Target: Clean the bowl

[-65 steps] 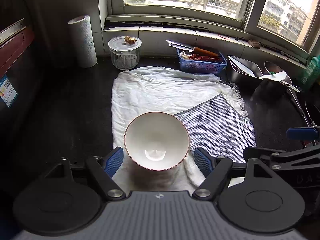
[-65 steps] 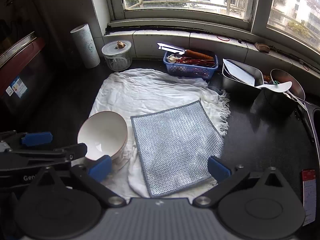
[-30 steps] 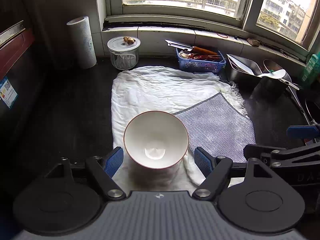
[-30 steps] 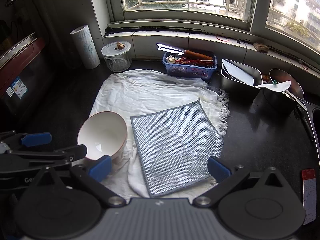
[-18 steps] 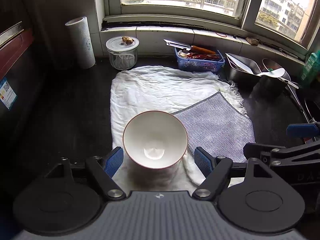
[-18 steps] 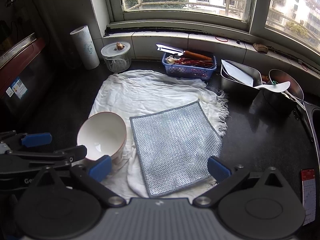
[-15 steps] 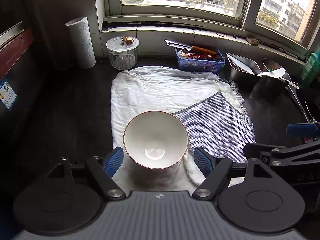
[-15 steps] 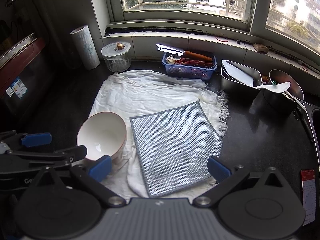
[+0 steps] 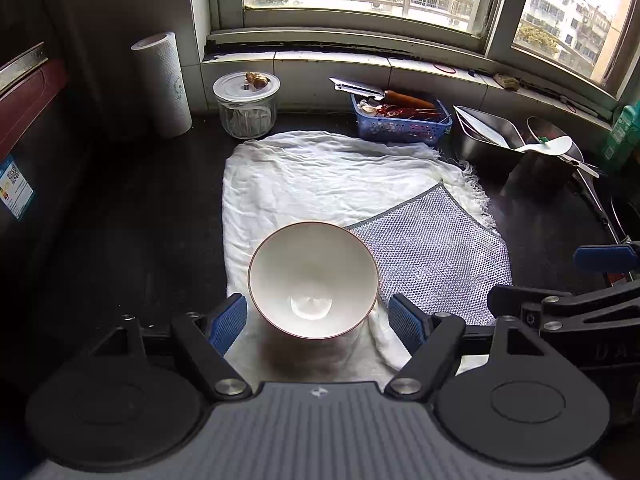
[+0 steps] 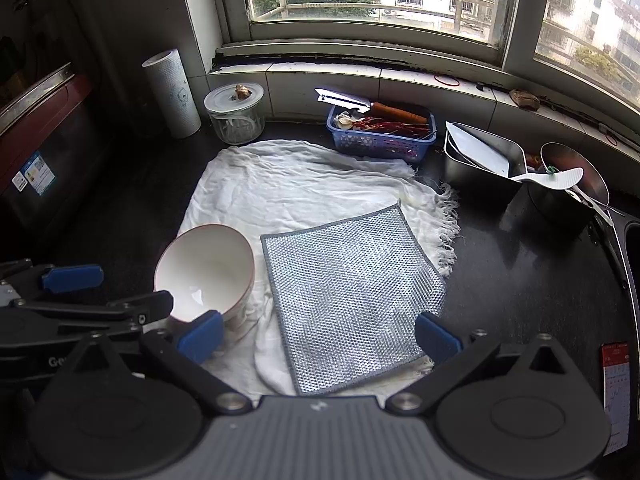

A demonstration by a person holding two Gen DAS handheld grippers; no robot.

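A white bowl with a thin red rim stands upright on a white cloth. It also shows in the right wrist view. My left gripper is open, its blue fingertips on either side of the bowl's base without touching it. A grey mesh dishcloth lies flat on the white cloth, right of the bowl; it also shows in the left wrist view. My right gripper is open and empty, hovering over the dishcloth's near edge.
At the back stand a paper towel roll, a lidded glass jar, a blue basket with a knife and utensils, a steel tray and a steel pot with a white ladle. The counter is dark.
Both grippers have barely shifted. The bowl and dishcloth lie where they were, and both grippers stay open.
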